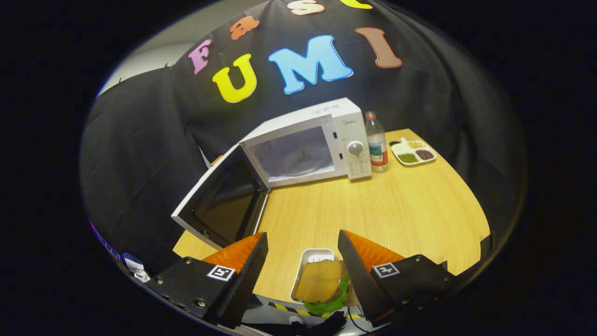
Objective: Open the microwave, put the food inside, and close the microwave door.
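Note:
A white microwave (322, 140) stands at the far side of the wooden table (396, 210). Its door (221, 200) hangs wide open toward the left, and the lit cavity with its glass turntable (301, 161) shows. A small white tray (311, 270) holding a sandwich (322, 280) with lettuce sits at the table's near edge. My gripper (303, 245) is open, and the tray lies between and just below the two fingers. Neither finger touches it.
A plastic water bottle (377, 144) stands right of the microwave's control panel. Beyond it lies a divided white dish (413, 152) with beans and grains. Bare tabletop stretches between the fingers and the microwave.

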`<move>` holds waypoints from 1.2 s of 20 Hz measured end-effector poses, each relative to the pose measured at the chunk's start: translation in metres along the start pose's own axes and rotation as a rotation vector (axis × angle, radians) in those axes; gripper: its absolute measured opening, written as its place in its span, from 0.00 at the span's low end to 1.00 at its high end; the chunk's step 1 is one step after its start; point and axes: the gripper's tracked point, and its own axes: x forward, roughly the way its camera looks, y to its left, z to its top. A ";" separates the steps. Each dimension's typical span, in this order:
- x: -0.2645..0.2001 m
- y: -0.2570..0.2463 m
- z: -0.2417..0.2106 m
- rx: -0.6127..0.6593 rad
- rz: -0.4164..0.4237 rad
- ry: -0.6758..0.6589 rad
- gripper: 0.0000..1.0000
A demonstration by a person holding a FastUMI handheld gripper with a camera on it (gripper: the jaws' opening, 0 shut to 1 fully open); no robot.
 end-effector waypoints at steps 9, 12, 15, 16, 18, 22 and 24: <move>0.024 -0.042 -0.062 0.123 0.012 0.216 0.92; 0.024 -0.037 -0.081 0.181 0.041 0.272 0.90; 0.025 -0.035 -0.097 0.207 0.028 0.329 0.81; 0.025 -0.035 -0.097 0.218 0.021 0.327 0.81; 0.023 -0.034 -0.096 0.254 0.004 0.322 0.49; 0.021 -0.026 -0.091 0.269 -0.016 0.295 0.35; 0.017 -0.022 -0.083 0.272 -0.038 0.254 0.35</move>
